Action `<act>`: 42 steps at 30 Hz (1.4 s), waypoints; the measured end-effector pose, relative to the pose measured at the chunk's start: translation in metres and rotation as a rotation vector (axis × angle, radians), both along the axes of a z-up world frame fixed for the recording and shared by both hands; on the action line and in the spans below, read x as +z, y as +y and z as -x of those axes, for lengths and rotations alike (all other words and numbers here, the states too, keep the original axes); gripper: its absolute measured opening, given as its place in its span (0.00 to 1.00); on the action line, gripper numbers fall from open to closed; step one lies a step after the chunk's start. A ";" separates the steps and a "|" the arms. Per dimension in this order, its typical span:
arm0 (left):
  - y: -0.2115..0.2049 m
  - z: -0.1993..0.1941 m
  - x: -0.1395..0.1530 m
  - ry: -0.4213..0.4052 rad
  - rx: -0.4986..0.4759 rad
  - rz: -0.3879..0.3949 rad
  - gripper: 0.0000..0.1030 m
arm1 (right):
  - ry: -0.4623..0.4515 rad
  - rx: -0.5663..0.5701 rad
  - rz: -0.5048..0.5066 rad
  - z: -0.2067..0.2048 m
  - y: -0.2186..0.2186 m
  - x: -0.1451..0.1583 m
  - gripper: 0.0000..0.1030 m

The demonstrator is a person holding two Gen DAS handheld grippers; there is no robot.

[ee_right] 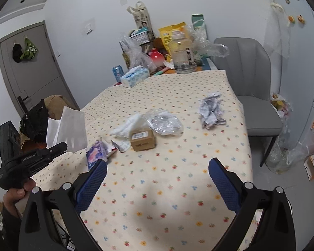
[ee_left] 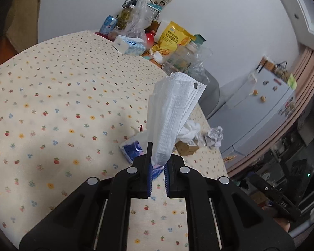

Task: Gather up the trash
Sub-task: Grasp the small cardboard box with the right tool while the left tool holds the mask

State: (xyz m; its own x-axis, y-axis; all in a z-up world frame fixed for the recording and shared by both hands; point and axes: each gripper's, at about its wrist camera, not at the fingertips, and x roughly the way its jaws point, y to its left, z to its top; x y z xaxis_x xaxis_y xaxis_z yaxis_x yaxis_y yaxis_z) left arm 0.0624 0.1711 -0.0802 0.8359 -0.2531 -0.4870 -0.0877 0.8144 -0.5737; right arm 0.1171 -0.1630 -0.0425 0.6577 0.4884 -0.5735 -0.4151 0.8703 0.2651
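A: Left gripper [ee_left: 158, 167] status?

B: Jaws pinched nearly together on a white face mask [ee_left: 173, 113]. Mask sticks up and forward from between the blue pads [ee_left: 167, 174], lifted off the tablecloth [ee_left: 52, 104]. Right wrist view shows the same mask [ee_right: 69, 127] in the left tool at the table's left edge.

A: Right gripper [ee_right: 157, 179]?

B: Spread wide, nothing between the fingers, hovering over the near part of the table.

A: Trash on the table?

B: 1 cluster mid-table: small brown cardboard box [ee_right: 143, 139], white crumpled tissue [ee_right: 128, 127] touching its left side, clear crumpled plastic wrap [ee_right: 164, 122] just behind it. Purple-blue wrapper pack [ee_right: 96, 153] left of the box, near the right tool's left finger. Crumpled printed paper wad [ee_right: 211, 109] well apart, toward the right edge.

A: Background stuff?

B: Far end of the table: tissue box [ee_right: 135, 76], blue can [ee_right: 117, 71], yellow snack bag [ee_right: 171, 33], clear plastic jar [ee_right: 183, 56], red pot [ee_right: 156, 57], wire basket [ee_right: 140, 36], milk carton [ee_right: 141, 17]. Grey chair [ee_right: 247, 79] right of the table, white fridge [ee_left: 261, 102] beyond it.
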 end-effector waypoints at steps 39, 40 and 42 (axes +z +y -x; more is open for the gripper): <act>0.037 0.000 -0.013 0.035 0.147 -0.029 0.09 | 0.110 0.093 0.188 -0.073 0.095 -0.039 0.44; 0.035 0.000 -0.011 0.032 0.143 -0.030 0.09 | 0.103 0.088 0.179 -0.067 0.090 -0.034 0.44; 0.028 0.002 -0.005 0.023 0.131 -0.037 0.09 | 0.094 0.079 0.156 -0.058 0.079 -0.027 0.44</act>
